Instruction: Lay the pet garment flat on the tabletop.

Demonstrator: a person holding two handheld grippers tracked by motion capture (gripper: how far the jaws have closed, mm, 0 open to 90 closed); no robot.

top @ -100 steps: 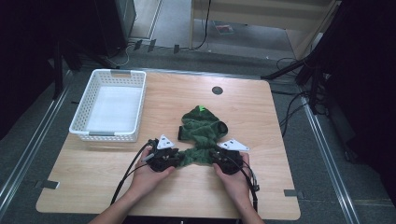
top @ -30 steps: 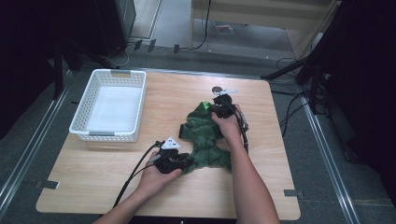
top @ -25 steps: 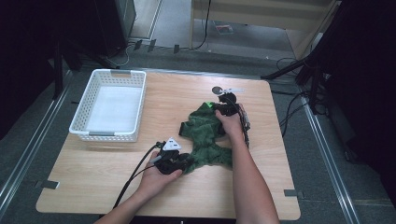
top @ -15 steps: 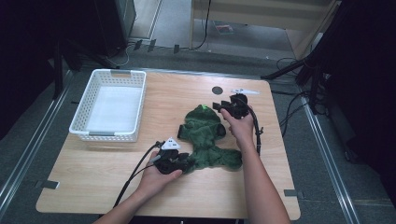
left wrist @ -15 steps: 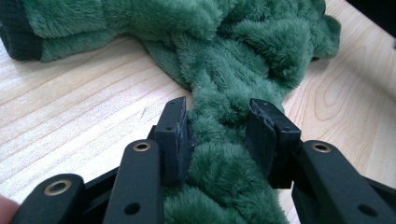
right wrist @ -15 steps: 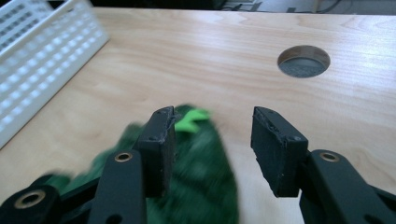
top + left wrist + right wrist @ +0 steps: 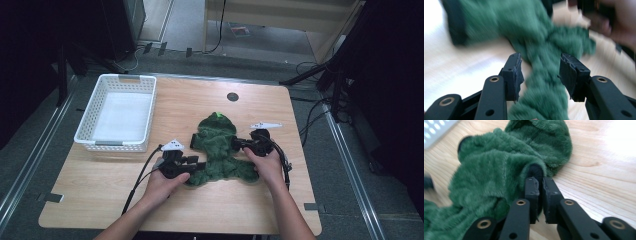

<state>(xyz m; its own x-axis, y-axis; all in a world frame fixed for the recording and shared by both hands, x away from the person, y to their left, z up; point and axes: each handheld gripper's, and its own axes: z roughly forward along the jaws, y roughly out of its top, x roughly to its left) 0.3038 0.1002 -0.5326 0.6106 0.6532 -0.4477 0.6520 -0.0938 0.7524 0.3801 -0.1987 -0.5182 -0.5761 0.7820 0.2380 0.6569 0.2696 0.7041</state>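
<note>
High view: green fleece hooded garment (image 7: 220, 150) lies spread near the middle of the wooden table (image 7: 200, 210), hood end pointing away from the person. White plastic basket (image 7: 120, 112) stands well apart at the table's far left. Left gripper (image 7: 192, 166) sits at the garment's near left edge; right gripper (image 7: 239, 145) is at its right side, just below the hood.

Left gripper view: blurred – the two black jaws stand partly apart with a strip of the green fleece (image 7: 544, 82) running between them. The pads (image 7: 516, 75) do not visibly press on it; the jaws have just been opening. The person's right hand (image 7: 609, 17) shows at the top right, out of focus.

Right gripper view: jaws nearly together, the gap between them a thin slit. Their tips (image 7: 539, 185) sit at a dark-lined fold of the green garment (image 7: 499, 170), most likely a sleeve opening – whether any cloth is pinched between the pads I cannot tell. The jaws have just been closing. Hood (image 7: 546, 142) lies beyond on bare wood (image 7: 604, 170); a corner of the white basket (image 7: 436, 130) shows at the top left.
</note>
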